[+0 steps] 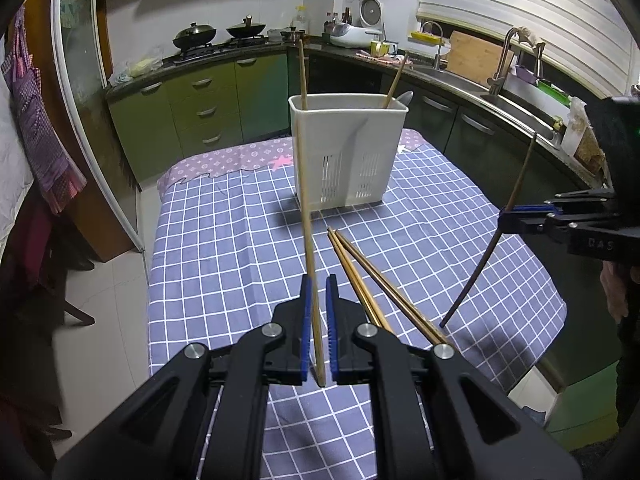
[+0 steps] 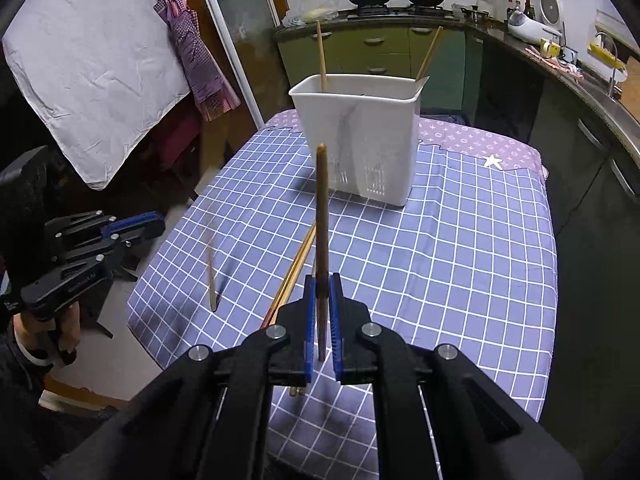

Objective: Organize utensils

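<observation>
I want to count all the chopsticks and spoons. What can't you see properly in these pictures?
- Inside the white plastic utensil holder: its opaque walls hide the contents in both views; only two light wooden sticks and a grey tip poke out.
- The two brown chopsticks lying on the checked tablecloth: their near ends are hidden behind the left tongs.
- The pale chopstick held by the left tongs: blurred in the right wrist view.

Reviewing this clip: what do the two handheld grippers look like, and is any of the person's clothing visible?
Both the left gripper and the right gripper are matte black linkage frames with silver pivot pins and blue ribbed pads. Each body carries pale lettering on its side, too small to read. A dark sleeve over a white cuff shows at the left wrist.
</observation>
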`<action>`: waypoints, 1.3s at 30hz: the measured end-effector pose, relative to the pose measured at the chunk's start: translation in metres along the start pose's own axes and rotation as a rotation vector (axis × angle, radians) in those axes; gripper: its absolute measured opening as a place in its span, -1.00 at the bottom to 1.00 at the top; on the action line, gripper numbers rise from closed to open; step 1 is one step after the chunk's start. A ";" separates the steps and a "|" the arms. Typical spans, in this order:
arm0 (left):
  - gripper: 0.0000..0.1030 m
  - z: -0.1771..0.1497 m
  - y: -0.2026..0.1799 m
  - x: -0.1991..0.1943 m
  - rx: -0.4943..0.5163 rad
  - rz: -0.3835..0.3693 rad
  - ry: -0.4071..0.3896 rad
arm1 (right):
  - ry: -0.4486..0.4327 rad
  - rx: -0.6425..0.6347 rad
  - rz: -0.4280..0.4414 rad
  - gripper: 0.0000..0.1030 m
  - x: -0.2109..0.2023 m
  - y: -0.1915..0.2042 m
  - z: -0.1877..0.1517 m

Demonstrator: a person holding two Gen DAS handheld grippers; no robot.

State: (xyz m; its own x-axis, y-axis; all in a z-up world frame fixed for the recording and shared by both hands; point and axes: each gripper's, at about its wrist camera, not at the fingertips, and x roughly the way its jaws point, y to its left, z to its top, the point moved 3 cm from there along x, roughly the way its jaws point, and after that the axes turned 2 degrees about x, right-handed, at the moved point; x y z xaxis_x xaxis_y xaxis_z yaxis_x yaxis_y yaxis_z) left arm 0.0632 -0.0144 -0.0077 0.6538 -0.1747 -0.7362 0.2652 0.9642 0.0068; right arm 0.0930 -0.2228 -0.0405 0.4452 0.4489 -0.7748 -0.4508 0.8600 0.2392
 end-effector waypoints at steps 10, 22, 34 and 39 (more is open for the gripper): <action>-0.86 0.008 0.005 0.048 -0.009 -0.063 0.179 | 0.007 0.004 -0.002 -0.85 0.000 -0.003 0.000; -0.42 0.044 0.024 0.178 -0.006 -0.024 0.522 | 0.014 0.002 0.009 -0.85 -0.002 -0.003 -0.002; -0.68 0.036 0.012 0.221 0.024 -0.004 0.648 | 0.022 -0.002 0.010 -0.85 -0.003 -0.003 -0.002; -0.86 0.031 0.010 0.218 0.040 -0.005 0.657 | 0.025 -0.002 0.011 -0.85 -0.003 -0.002 -0.002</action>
State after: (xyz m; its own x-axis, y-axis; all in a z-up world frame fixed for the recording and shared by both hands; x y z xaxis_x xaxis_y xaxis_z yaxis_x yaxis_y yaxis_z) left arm 0.2307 -0.0493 -0.1473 0.0873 -0.0086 -0.9961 0.3016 0.9533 0.0182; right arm 0.0912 -0.2267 -0.0403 0.4203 0.4524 -0.7866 -0.4571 0.8544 0.2471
